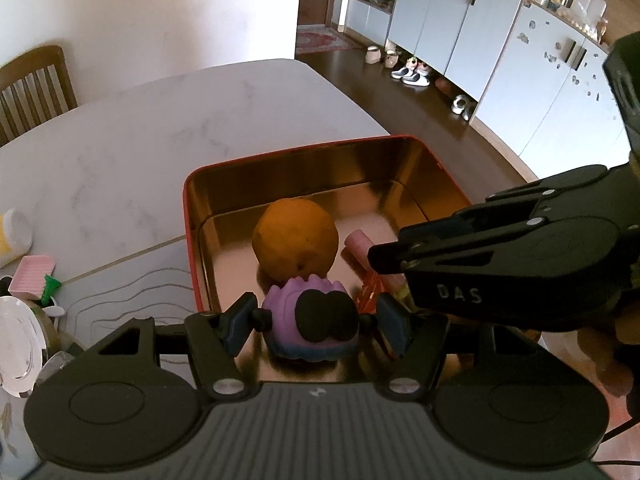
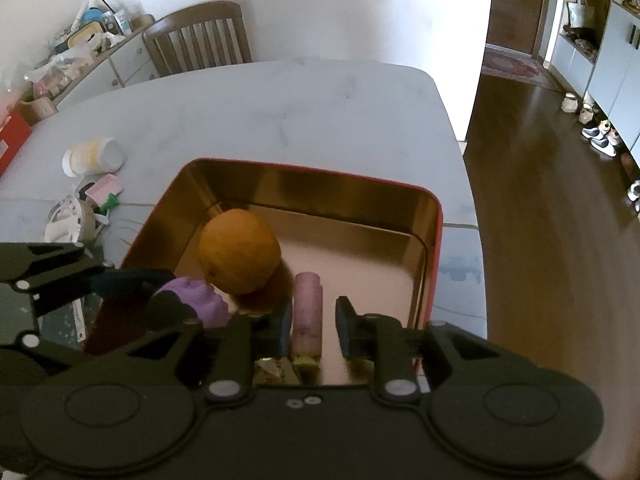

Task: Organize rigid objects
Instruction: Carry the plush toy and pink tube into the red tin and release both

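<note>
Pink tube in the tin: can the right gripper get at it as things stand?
Probably yes. The right gripper is open, its fingers either side of the pink tube lying in the tin; the orange sits clear to the left.

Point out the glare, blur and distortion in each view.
Left wrist view: fisheye bends the cabinets into a curve; the gold tin mirrors light on its walls and floor; the purple toy between the left hand-held gripper fingers looks soft. Right wrist view: the wall is blown out white; the orange casts a dark shadow; the frame edges smear.
</note>
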The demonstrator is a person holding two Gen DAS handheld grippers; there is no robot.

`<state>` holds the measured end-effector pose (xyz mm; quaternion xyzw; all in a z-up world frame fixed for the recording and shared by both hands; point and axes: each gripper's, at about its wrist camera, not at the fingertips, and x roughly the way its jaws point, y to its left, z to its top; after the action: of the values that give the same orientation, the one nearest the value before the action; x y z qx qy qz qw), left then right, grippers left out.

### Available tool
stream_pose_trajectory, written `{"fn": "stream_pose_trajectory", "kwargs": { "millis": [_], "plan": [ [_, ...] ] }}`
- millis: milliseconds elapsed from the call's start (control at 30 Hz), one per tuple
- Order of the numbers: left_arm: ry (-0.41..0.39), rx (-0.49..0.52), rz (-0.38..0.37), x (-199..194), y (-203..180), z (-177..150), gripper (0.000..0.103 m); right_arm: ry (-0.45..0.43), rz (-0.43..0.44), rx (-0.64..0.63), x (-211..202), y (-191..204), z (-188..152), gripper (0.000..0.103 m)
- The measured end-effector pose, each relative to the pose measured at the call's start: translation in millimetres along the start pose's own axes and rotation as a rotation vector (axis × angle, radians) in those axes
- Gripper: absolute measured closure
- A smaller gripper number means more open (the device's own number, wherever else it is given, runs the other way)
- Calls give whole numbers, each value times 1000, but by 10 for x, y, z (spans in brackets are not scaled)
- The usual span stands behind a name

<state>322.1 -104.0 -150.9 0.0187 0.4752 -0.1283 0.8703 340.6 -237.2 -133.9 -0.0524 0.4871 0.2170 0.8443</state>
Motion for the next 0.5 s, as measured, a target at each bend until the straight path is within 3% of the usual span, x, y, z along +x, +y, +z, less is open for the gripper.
{"fn": "stream_pose_trajectory", "kwargs": {
  "millis": [167, 500],
  "plan": [
    [11, 7, -3, -6, -23, -12, 38, -18, 13, 24, -100, -43, -18, 76],
    [-43, 3, -17, -216, -43, -33, 37, -57, 34, 68, -372, -54, -96, 64]
  ]
}}
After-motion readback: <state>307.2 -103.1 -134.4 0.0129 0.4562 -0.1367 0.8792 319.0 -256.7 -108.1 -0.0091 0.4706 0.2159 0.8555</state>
